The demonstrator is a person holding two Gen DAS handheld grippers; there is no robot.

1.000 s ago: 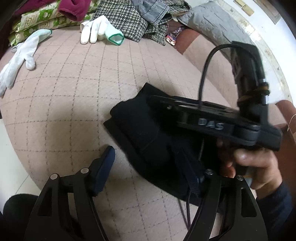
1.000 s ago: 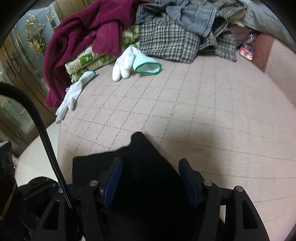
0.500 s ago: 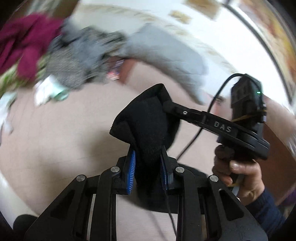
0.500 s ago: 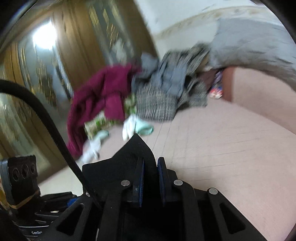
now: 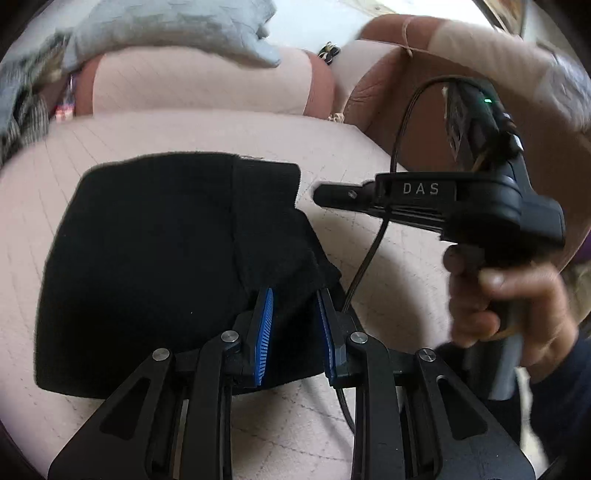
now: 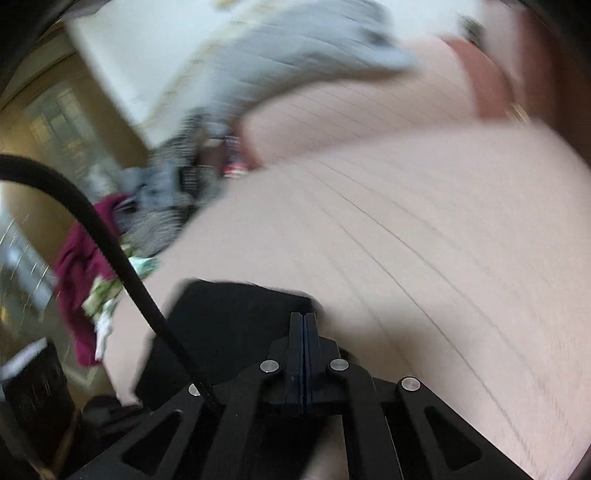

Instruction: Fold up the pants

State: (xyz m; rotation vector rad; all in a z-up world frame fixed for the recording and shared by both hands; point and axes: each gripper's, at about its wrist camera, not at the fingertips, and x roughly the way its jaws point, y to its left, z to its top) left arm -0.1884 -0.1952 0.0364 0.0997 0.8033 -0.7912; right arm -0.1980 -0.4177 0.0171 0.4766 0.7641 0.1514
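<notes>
The folded black pants (image 5: 155, 258) lie flat on the pink quilted sofa seat (image 5: 369, 155). My left gripper (image 5: 293, 295) holds the near right corner of the pants between its blue pads (image 5: 264, 325). My right gripper (image 5: 317, 192) is just right of the pants' far right corner, its tip clear of the cloth. In the blurred right wrist view the right gripper (image 6: 303, 317) has its jaws pressed together with nothing between them, and the pants (image 6: 229, 325) lie to its left.
The sofa backrest (image 5: 199, 81) carries a grey quilted cushion (image 5: 177, 29). A brown armrest (image 5: 406, 74) rises at the right. A pile of clothes (image 6: 162, 206) sits at the far left end. The right gripper's cable (image 5: 369, 251) hangs across the seat.
Both grippers shut on the pants, lifted them and swung them toward the right end of the sofa. The pants now lie flat again and the right gripper has let go of them.
</notes>
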